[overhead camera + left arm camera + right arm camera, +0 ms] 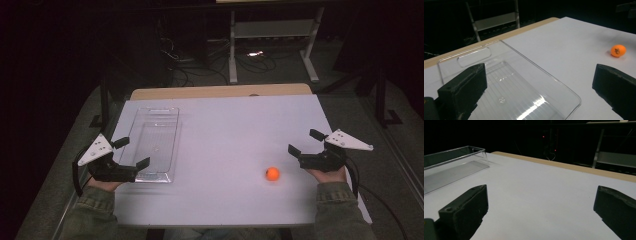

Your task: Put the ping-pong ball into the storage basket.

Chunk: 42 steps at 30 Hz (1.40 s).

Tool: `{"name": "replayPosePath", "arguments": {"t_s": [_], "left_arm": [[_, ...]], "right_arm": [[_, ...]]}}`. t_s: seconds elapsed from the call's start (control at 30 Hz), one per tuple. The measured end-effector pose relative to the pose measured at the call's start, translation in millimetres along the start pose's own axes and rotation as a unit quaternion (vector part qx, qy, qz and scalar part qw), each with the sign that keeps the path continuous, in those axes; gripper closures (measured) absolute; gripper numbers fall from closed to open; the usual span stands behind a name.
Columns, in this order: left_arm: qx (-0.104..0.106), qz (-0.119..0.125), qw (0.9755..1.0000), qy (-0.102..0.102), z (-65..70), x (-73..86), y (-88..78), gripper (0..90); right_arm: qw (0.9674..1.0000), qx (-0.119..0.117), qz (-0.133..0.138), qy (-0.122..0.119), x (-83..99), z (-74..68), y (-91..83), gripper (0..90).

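— What does the high view show at the table?

— A person sits at a white table [225, 130], a two-jaw gripper in each hand. The left gripper [131, 152] hovers at the near left corner of a clear plastic tray [155, 142], one jaw over the tray's near edge, the other off its left side. The right gripper [305, 141] sits near the table's right edge, pointing toward the table's middle.

— And the jaws?

— Both sets stand spread wide, grasping nothing. In the left gripper view the two black jaws frame the tray [511, 82] with bare space between them; in the right gripper view they frame bare tabletop [544, 195].

— Where is the ball?

— An orange ball [272, 173] rests on the white surface, just left of the right gripper and a little nearer the person, touching neither jaw. The left gripper view catches it [618, 50] far off across the table, well apart from the tray.

— Is anything in the tray?

— It looks bare, its ribbed floor catching the light. It lies lengthwise on the left side of the table, and the right gripper view shows its far end [454, 167] at the left.

— The surroundings?

— Dark. A metal frame [272, 45] and loose cables [200, 62] lie on the floor beyond the table's wooden far edge [220, 91].
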<state>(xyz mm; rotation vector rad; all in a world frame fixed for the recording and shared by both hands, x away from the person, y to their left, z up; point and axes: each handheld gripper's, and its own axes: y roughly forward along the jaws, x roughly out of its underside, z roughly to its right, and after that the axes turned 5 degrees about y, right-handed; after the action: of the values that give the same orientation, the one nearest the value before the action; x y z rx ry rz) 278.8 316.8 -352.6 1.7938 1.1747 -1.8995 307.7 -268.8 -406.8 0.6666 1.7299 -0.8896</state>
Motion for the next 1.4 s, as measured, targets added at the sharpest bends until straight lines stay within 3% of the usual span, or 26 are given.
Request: {"name": "replayPosePath", "arguments": {"t_s": [0.7,1.0,1.4], "left_arm": [[0.056,-0.045,0.9972,0.017,7.9,-26.8,25.0,0.0],[0.086,-0.068,0.9938,0.020,14.1,-38.6,40.1,0.0],[0.123,-0.108,0.9863,0.024,21.4,-46.9,59.8,0.0]], "right_arm": [[1.0000,-0.003,0.001,0.002,-0.3,0.3,0.0,0.0],[1.0000,-0.007,0.003,0.004,-0.5,0.2,-0.1,0.0],[1.0000,-0.007,0.001,0.004,-0.4,0.0,0.2,0.0]]}}
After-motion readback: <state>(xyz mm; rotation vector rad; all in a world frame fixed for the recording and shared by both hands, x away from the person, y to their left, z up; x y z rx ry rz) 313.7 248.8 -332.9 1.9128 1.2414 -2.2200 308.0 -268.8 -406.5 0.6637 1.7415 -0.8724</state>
